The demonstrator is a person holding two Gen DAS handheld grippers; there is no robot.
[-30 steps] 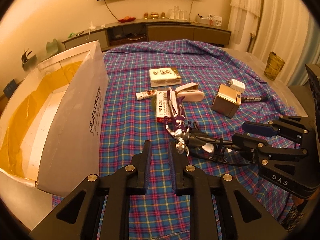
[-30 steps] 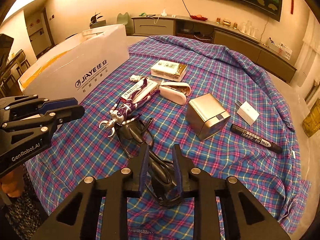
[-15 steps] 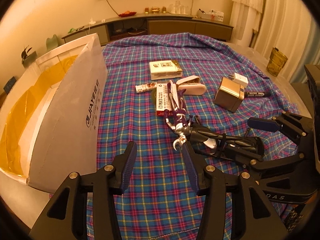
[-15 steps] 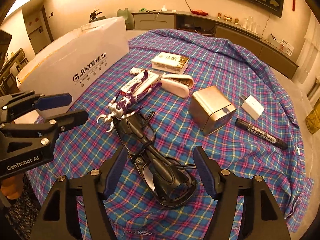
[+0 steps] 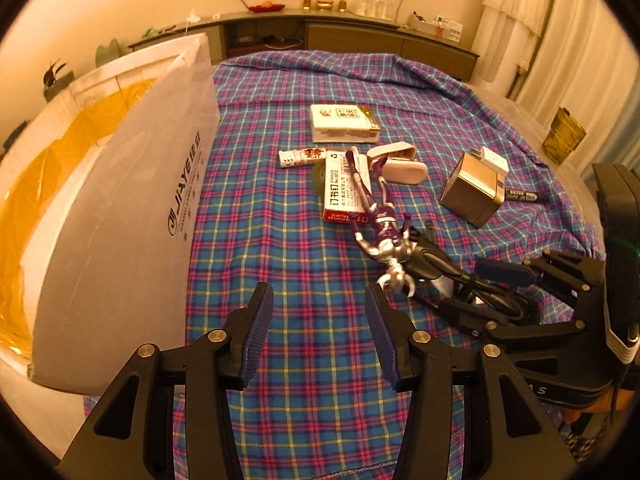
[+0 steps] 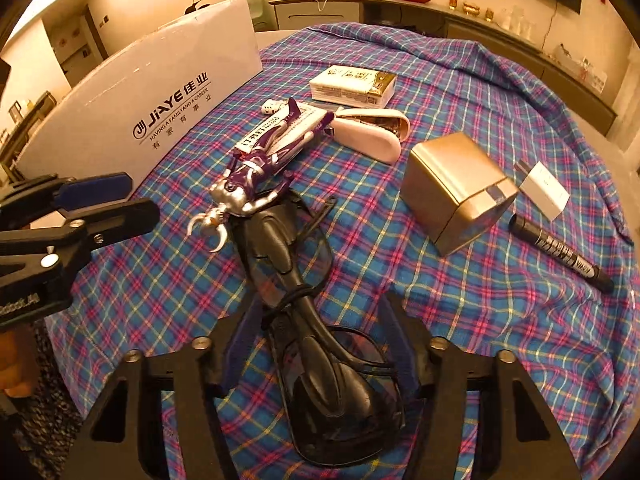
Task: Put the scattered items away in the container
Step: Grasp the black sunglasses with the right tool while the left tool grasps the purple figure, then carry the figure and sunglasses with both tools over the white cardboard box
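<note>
A white cardboard box [image 5: 120,208] with a yellow liner stands open at the left of the plaid cloth [image 5: 280,240]; it also shows in the right wrist view [image 6: 160,100]. My left gripper [image 5: 318,332] is open and empty above bare cloth, just left of a purple and silver toy figure [image 5: 380,224]. My right gripper [image 6: 316,344] is open, its fingers either side of black sunglasses [image 6: 316,340] lying on the cloth. The toy figure [image 6: 256,168] lies across a staples box [image 6: 276,128] beyond them.
Further back lie a white stapler [image 6: 372,136], a white and gold packet [image 6: 352,84], a gold tin [image 6: 456,192], a small white box [image 6: 544,190], a black marker [image 6: 560,252] and a small tube [image 5: 302,157]. A sideboard [image 5: 340,36] runs along the far wall.
Both grippers have opened wide from nearly closed. The right gripper has moved forward and down so its fingers straddle the sunglasses. The left gripper has shifted slightly.
</note>
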